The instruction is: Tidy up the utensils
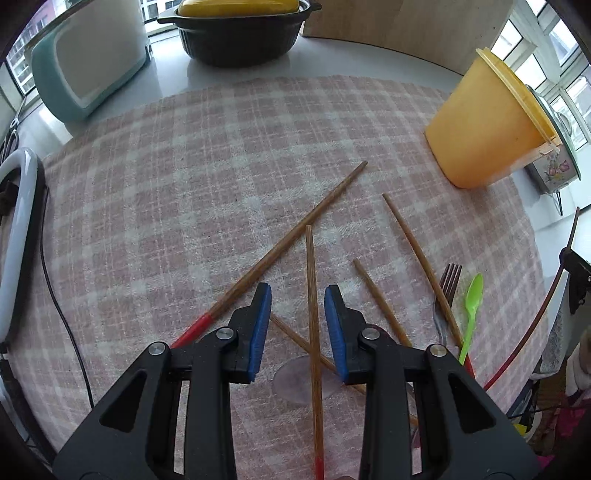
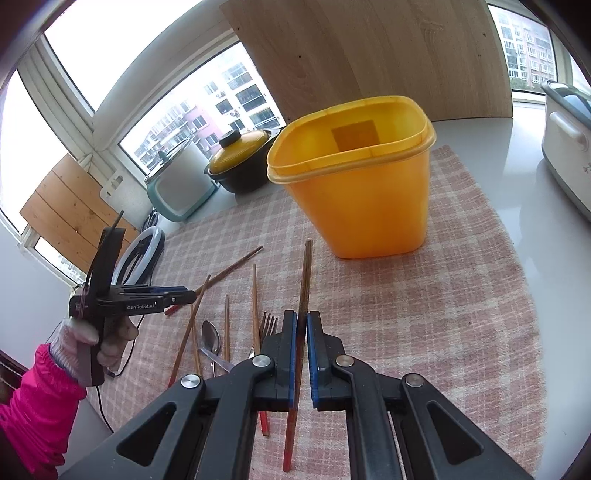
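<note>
Several red-tipped wooden chopsticks [image 1: 295, 240] lie scattered on the checked cloth [image 1: 184, 166], with a metal fork [image 1: 448, 284], a green plastic spoon [image 1: 471, 310] and a metal spoon [image 2: 211, 338]. My left gripper [image 1: 297, 299] is open, hovering over one chopstick [image 1: 313, 314] that lies between its blue pads. My right gripper [image 2: 301, 321] is shut on a chopstick [image 2: 303, 280], held above the cloth and pointing toward the yellow bin [image 2: 354, 177]. The left gripper also shows in the right wrist view [image 2: 177, 295].
A black pot with a yellow lid [image 1: 240, 29] and a teal appliance [image 1: 88, 62] stand at the back. A white ring light [image 1: 18, 229] and its cable lie at the left. A white cooker [image 2: 565, 147] stands at the right, a wooden board [image 2: 369, 55] behind the bin.
</note>
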`<state>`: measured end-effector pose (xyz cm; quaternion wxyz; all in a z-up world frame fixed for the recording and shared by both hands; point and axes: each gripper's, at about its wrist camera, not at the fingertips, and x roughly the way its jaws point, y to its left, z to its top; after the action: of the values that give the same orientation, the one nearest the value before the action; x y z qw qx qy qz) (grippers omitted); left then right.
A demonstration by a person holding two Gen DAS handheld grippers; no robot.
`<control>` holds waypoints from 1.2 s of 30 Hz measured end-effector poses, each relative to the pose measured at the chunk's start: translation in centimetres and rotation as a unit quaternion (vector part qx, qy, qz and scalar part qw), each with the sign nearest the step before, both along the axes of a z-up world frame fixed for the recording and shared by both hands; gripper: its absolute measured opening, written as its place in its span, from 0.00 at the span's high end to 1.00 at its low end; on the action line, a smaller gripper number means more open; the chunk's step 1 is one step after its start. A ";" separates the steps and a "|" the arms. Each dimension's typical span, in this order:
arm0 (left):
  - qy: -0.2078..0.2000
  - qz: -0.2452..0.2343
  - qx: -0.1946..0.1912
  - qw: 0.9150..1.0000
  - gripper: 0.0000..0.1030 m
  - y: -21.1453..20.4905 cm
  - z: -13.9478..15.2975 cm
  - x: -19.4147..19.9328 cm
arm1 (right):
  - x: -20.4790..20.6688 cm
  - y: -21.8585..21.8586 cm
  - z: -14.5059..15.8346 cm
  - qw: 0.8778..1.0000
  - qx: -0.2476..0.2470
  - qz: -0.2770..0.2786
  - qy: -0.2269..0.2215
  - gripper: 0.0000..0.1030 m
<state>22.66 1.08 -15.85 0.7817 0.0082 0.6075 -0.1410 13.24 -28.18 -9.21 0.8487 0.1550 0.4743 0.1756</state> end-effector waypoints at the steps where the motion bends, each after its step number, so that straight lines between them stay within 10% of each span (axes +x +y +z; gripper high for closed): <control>1: 0.003 0.001 0.002 1.000 0.72 -0.1 -0.2 -0.1 | 0.0 0.2 0.0 1.000 0.000 0.002 0.000 0.97; 9: 0.016 0.004 0.008 1.000 0.72 -1.1 -1.6 1.0 | -0.4 1.1 0.4 1.000 0.002 0.014 -0.008 0.97; 13: 0.017 0.012 0.004 1.000 0.95 -1.0 -2.0 1.2 | -0.5 0.8 0.4 1.000 0.003 0.012 -0.009 0.97; 17: 0.000 0.021 -0.011 1.000 0.97 -0.8 -1.3 0.8 | -0.7 0.3 0.6 1.000 0.004 0.011 -0.011 0.97; 36: -0.163 0.079 -0.099 0.978 0.98 -1.1 11.2 -6.5 | -0.9 -2.4 4.7 0.997 -0.014 0.033 -0.073 0.97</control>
<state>16.12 -0.02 -4.68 0.8760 -0.0940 0.4534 -0.1350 12.33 -30.61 -4.54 0.8770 0.1136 0.4182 0.2076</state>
